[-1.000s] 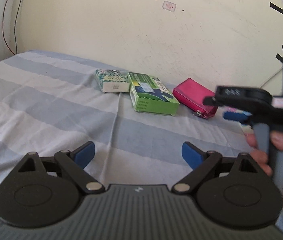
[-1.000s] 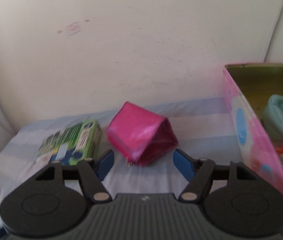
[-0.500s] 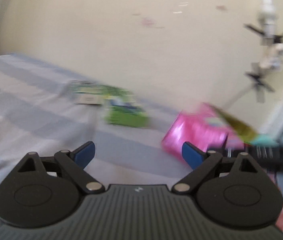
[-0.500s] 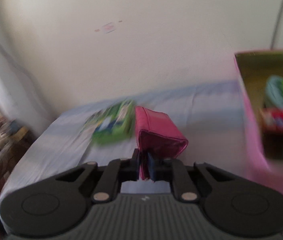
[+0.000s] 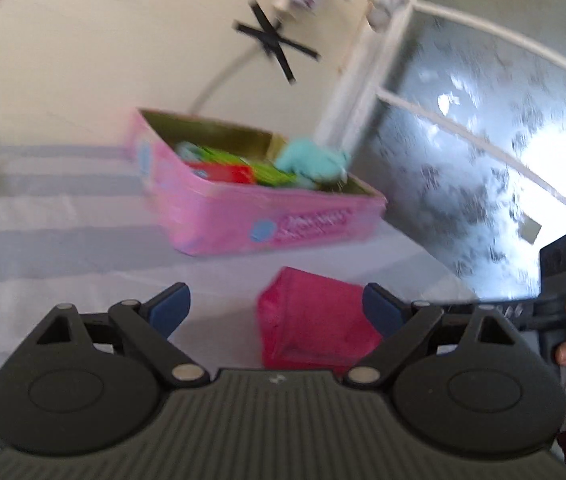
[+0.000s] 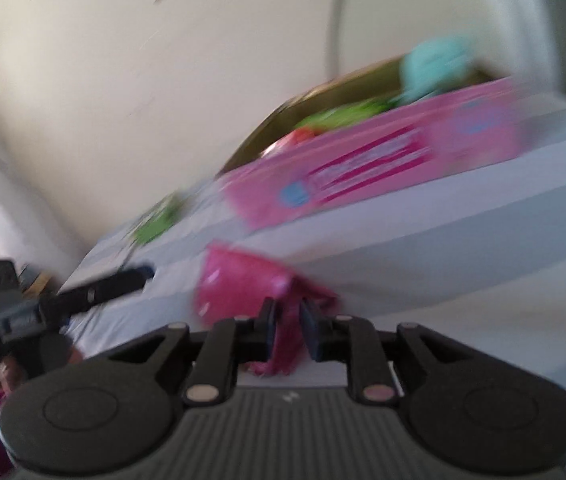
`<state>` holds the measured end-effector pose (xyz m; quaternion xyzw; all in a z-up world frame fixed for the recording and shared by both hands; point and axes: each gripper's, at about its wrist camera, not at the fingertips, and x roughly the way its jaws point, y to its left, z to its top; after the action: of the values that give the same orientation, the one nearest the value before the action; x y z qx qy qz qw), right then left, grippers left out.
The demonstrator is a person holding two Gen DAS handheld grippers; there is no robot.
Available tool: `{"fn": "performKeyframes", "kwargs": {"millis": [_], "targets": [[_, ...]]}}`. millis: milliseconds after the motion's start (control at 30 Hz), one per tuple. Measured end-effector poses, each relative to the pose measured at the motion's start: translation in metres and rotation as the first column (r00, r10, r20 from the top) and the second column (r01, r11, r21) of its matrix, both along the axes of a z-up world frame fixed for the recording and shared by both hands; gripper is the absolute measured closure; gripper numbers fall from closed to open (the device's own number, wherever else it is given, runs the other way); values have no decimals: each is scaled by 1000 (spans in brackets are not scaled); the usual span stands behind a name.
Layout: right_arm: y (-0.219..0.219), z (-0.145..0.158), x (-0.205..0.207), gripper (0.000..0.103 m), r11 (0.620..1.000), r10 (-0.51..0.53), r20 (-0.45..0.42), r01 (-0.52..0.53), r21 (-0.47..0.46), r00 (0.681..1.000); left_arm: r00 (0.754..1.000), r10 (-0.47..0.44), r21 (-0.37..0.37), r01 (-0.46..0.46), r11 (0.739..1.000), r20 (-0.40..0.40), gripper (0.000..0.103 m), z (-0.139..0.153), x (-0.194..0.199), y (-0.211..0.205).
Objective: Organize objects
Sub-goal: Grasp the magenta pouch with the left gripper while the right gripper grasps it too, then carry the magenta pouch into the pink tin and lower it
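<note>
Right tongs (image 6: 287, 320) pinching only the pink pouch's (image 6: 243, 280) edge, left tongs (image 5: 275, 312) wide, closing: risks slipping onto bed (image 6: 463, 224) short of pink box (image 6: 383, 160).

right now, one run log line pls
right gripper: shut on pink pouch | left gripper: open, empty | pink box: ahead

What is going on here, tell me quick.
A person is tidying a striped bed sheet with two handheld grippers. The right gripper has its fingers shut on a magenta fabric pouch, near the open pink rectangular box already holding several items. The left gripper holds nothing, its fingers wide apart and closing slightly.
</note>
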<state>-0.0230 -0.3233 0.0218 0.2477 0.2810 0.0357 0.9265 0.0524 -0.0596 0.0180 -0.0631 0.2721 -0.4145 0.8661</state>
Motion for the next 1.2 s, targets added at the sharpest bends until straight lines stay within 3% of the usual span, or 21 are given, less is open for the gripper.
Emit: {"fn": "performKeyframes", "kwargs": {"millis": [233, 333, 367, 400, 567, 767, 1033, 1133, 1200], "targets": [[-4, -5, 0, 73, 998, 47, 47, -48, 35, 998, 998, -40, 70, 43, 997, -46, 25, -7, -2, -32], [2, -21, 11, 73, 994, 96, 32, -97, 46, 995, 995, -53, 105, 62, 993, -86, 47, -14, 2, -39], [9, -25, 16, 79, 992, 119, 29, -120, 43, 993, 993, -57, 108, 68, 992, -99, 48, -16, 3, -41], [13, -25, 20, 85, 991, 130, 33, -131, 28, 991, 994, -51, 111, 62, 992, -101, 48, -15, 4, -43], [13, 16, 29, 86, 987, 128, 183, -107, -117, 975, 1000, -26, 93, 27, 995, -8, 49, 21, 11, -51], [-10, 64, 84, 86, 974, 111, 289, -46, -223, 951, 995, 52, 63, -58, 996, 86, 45, 67, 59, -88], [-53, 71, 199, 87, 961, 68, 176, -17, -277, 982, 979, 186, 68, -192, 979, 85, 44, 68, 147, -140], [-61, 68, 235, 83, 928, 20, 137, 33, -371, 990, 963, 252, 79, -259, 963, 94, 41, 66, 170, -153], [-74, 68, 243, 82, 924, -24, 123, 69, -376, 992, 956, 290, 85, -293, 952, 44, 36, 62, 179, -152]]}}
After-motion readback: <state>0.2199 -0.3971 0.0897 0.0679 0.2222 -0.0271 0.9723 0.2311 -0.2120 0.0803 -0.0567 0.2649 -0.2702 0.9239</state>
